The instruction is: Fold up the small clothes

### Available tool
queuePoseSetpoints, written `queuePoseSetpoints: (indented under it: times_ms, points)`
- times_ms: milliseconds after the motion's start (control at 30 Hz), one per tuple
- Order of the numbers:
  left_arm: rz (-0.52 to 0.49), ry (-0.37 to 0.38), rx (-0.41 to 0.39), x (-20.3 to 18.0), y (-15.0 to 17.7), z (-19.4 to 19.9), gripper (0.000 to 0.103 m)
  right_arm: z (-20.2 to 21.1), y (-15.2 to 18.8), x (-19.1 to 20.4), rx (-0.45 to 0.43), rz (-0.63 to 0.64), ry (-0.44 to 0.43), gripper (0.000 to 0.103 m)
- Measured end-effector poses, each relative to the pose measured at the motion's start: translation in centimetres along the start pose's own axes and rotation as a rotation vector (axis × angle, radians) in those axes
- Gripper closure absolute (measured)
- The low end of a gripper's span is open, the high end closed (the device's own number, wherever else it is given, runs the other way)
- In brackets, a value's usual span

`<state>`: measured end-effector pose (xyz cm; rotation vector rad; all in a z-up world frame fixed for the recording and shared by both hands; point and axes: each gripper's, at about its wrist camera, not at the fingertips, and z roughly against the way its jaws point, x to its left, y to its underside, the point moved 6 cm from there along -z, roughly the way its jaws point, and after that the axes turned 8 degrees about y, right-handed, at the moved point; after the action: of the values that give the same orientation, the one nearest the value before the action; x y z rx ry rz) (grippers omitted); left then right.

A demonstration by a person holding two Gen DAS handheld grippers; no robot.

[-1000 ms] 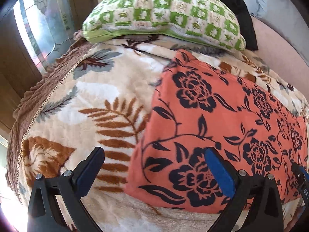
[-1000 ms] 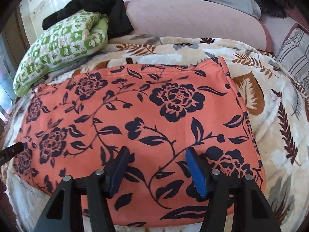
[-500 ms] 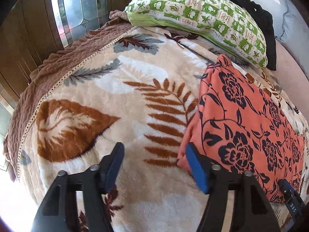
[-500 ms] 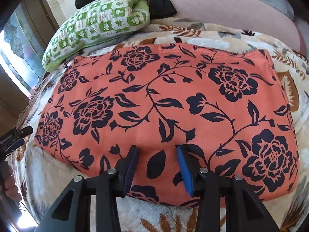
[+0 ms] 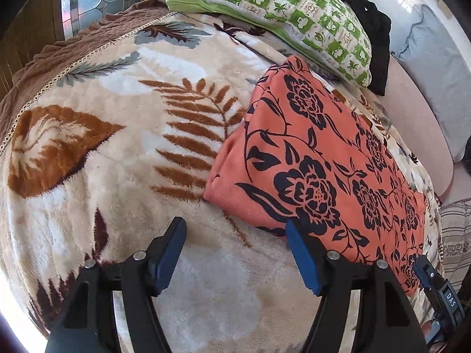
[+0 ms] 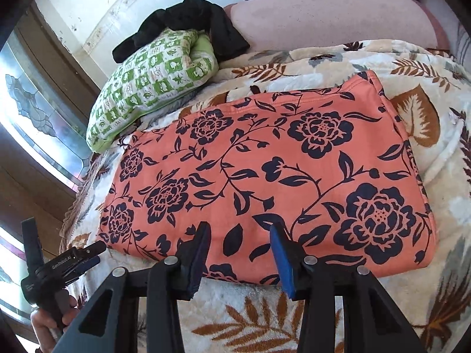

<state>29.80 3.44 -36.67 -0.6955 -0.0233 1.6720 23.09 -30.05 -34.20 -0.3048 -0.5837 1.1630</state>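
Garment: folded coral-orange cloth with dark navy flower print [image 6: 265,176], flat rectangle, centre of right wrist view; right half of left wrist view.
Surface: cream plush blanket with brown leaf pattern [image 5: 117,153].
Left gripper [image 5: 235,253]: lower centre, jaws opening, only blanket between them; right finger [image 5: 303,260] at cloth's near edge.
Right gripper [image 6: 238,253]: narrow gap, over cloth's near edge, not pinching.
Upper frame: green-and-white checked pillow [image 6: 153,82], black garment [image 6: 188,20] on it.
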Motion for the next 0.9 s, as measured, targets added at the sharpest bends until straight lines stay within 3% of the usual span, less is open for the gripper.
queuePoseSetpoints:
  times_ms: [100, 267, 400, 467, 600, 700, 767, 900]
  points:
    - [0.026, -0.002, -0.008, 0.0, -0.6, -0.3, 0.026, 0.0, 0.0, 1.0, -0.019, 0.030, -0.017, 0.060]
    - [-0.028, -0.038, -0.007, -0.8, -1.0, -1.4, 0.024, -1.0, 0.5, 4.4, -0.044, 0.146, -0.027, 0.065]
    - [-0.075, -0.062, -0.014, -1.3, -1.1, -2.0, 0.020, -4.9, 2.4, 5.6, 0.082, 0.208, 0.011, 0.064]
    - [-0.093, -0.060, -0.021, -1.5, -1.3, -2.2, 0.020, -5.7, 2.8, 5.8, 0.077, 0.238, 0.042, 0.064]
    - [-0.105, -0.062, -0.046, -1.5, -2.0, -2.4, 0.043, -4.9, 2.2, 5.8, 0.056, 0.210, 0.019, 0.064]
    - [-0.084, -0.044, -0.069, -1.5, -2.0, -2.2, 0.045, -3.1, 1.0, 5.8, -0.054, 0.179, -0.021, 0.064]
    - [-0.083, -0.040, -0.077, -1.6, -2.1, -2.3, 0.044, -2.6, 0.5, 5.8, -0.081, 0.166, -0.038, 0.064]
    - [-0.056, -0.003, -0.085, -1.7, -2.4, -2.9, 0.033, -6.7, 2.1, 5.3, 0.068, 0.197, 0.021, 0.064]
